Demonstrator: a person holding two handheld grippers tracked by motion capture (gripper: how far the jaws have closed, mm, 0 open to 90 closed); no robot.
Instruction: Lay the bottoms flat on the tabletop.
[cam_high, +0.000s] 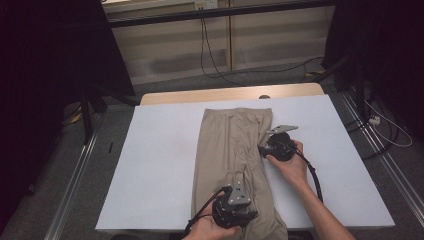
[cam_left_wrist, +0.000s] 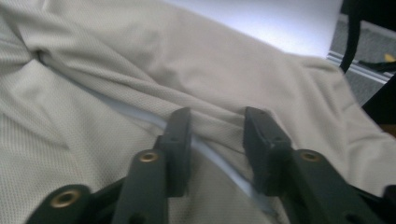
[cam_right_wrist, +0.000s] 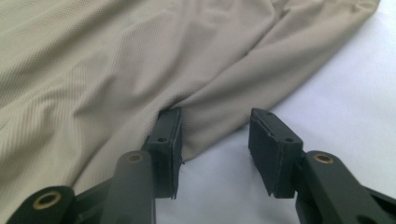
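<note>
A beige garment (cam_high: 230, 145) lies lengthwise down the middle of the white table (cam_high: 160, 165), and its near end hangs over the front edge. My left gripper (cam_high: 240, 176) rests on the garment's near part. In the left gripper view its jaws stand apart (cam_left_wrist: 217, 121) either side of a raised fold of the cloth (cam_left_wrist: 140, 56), and the pads do not press on it. My right gripper (cam_high: 261, 148) lies at the garment's right edge and points left. Its jaws (cam_right_wrist: 215, 121) are open, and the hem of the cloth (cam_right_wrist: 116, 56) lies between them against the left pad.
A wooden strip (cam_high: 230, 94) runs along the table's far edge. Metal rails (cam_high: 75, 170) flank the table on the floor, and cables (cam_high: 210, 55) trail behind it. Bare white tabletop (cam_right_wrist: 336, 93) lies to either side of the garment.
</note>
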